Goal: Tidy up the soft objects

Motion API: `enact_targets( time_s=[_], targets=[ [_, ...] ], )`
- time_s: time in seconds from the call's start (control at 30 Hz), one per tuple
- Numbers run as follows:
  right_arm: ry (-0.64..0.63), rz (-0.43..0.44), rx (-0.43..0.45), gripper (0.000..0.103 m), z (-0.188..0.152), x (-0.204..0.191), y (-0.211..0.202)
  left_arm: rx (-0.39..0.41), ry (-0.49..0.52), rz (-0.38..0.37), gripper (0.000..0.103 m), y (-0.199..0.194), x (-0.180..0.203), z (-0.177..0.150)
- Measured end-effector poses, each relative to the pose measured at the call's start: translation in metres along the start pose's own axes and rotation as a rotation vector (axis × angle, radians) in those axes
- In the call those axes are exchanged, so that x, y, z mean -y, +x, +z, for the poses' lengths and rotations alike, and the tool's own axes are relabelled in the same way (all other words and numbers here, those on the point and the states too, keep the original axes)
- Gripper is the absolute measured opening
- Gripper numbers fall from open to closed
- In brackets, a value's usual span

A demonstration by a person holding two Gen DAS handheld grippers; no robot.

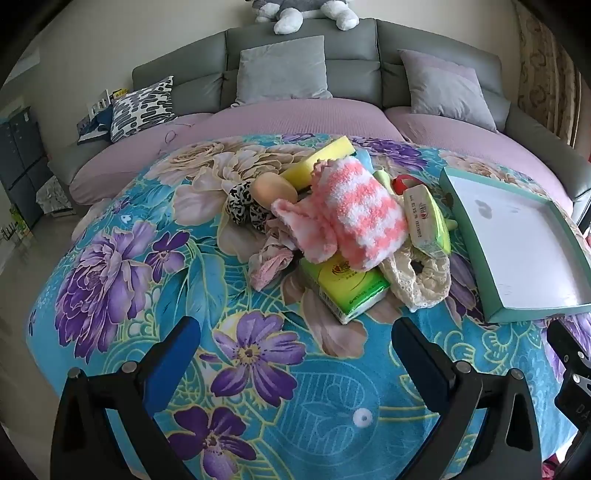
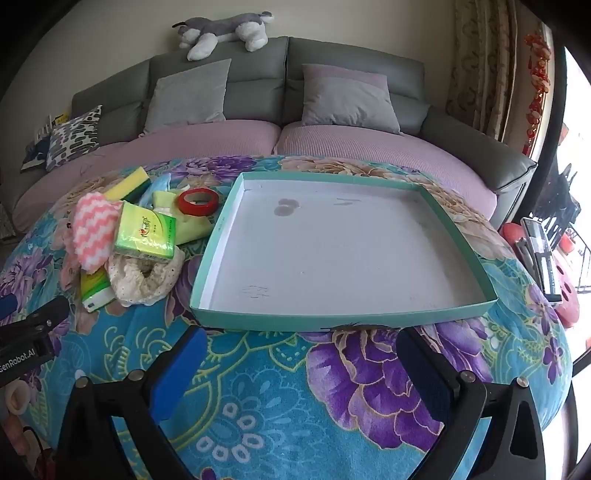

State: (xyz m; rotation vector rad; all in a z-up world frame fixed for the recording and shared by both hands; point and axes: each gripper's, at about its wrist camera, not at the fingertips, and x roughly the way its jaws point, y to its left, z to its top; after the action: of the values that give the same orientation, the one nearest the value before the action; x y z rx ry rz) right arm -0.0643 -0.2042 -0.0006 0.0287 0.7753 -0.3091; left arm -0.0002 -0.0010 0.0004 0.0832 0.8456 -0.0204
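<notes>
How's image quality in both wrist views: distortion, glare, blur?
Left wrist: heavy fisheye bowing of the floral blanket and sofa, dark corner vignette, pile around the pink striped sock sharp. Right wrist: same bowing, window at the right edge blown out, teal tray evenly lit with faint stains, no motion blur.

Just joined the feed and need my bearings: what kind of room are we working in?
Most likely a home living room. A grey sofa with throw cushions and a plush dog on its back faces the work surface, which is covered by a floral blanket, and patterned curtains hang at the right.
</notes>
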Motion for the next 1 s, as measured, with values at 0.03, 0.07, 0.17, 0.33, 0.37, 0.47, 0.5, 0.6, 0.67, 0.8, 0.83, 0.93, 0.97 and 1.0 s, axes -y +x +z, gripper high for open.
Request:
enact_targets(
  time_s=[0.03,0.07,0.17,0.33,0.37,0.47,0.5,0.6,0.67,0.8,0.83,0.93,0.97,1.0],
  targets=[
    [0.0,0.0,0.0,0.103,0.0,0.0001,0.0,0.0,-0.001,0.002,0.103,0.0004,-0.0001,-0.0001],
    [0.0,0.0,0.0,0.103,-0.0001,0.0003,0.0001,0.0,-0.001,0.005,0.103,0.001,-0.0002,0.0],
    [0.0,-0.005,0.0,0.103,-0.0003,-0.0005,0.0002,-0.003,-0.003,0.009,0.103,0.002,-0.0013,-0.0003],
    [0.0,-0.005,0.0,0.103,-0.0004,-0.0005,0.0002,-0.006,-0.008,0.009,0.103,0.0031,-0.0024,-0.0006],
    [0.0,-0.005,0.001,0.103,-0.0005,-0.0002,0.0,-0.006,-0.009,0.009,0.103,0.0034,-0.003,-0.0007],
    [0.0,-0.004,0.001,0.103,-0.0003,0.0001,-0.0001,-0.007,-0.009,0.01,0.103,0.004,-0.0033,-0.0005],
    [0.0,-0.004,0.001,0.103,-0.0002,0.0001,-0.0001,-0.007,-0.009,0.01,0.103,0.0038,-0.0034,-0.0007],
    [0.001,-0.004,0.0,0.103,-0.0003,0.0002,-0.0002,-0.006,-0.009,0.009,0.103,0.0037,-0.0038,-0.001],
    [0.001,-0.004,0.001,0.103,-0.0004,0.0003,-0.0004,-0.005,-0.009,0.009,0.103,0.0037,-0.004,-0.0009],
    [0.0,-0.004,0.0,0.103,-0.0002,0.0002,-0.0004,-0.008,-0.008,0.01,0.103,0.0038,-0.0045,-0.0012],
    [0.001,-0.004,0.0,0.103,-0.0003,0.0003,-0.0005,-0.009,-0.009,0.01,0.103,0.004,-0.0048,-0.0013],
    [0.001,-0.004,0.0,0.103,-0.0003,0.0002,-0.0004,-0.011,-0.013,0.012,0.103,0.0049,-0.006,-0.0017],
    [0.001,-0.003,0.0,0.103,-0.0003,0.0002,-0.0004,-0.012,-0.014,0.013,0.103,0.0053,-0.0063,-0.0018],
    [0.001,-0.004,0.0,0.103,-0.0003,0.0001,-0.0005,-0.014,-0.015,0.014,0.103,0.0057,-0.0059,-0.0019]
  ],
)
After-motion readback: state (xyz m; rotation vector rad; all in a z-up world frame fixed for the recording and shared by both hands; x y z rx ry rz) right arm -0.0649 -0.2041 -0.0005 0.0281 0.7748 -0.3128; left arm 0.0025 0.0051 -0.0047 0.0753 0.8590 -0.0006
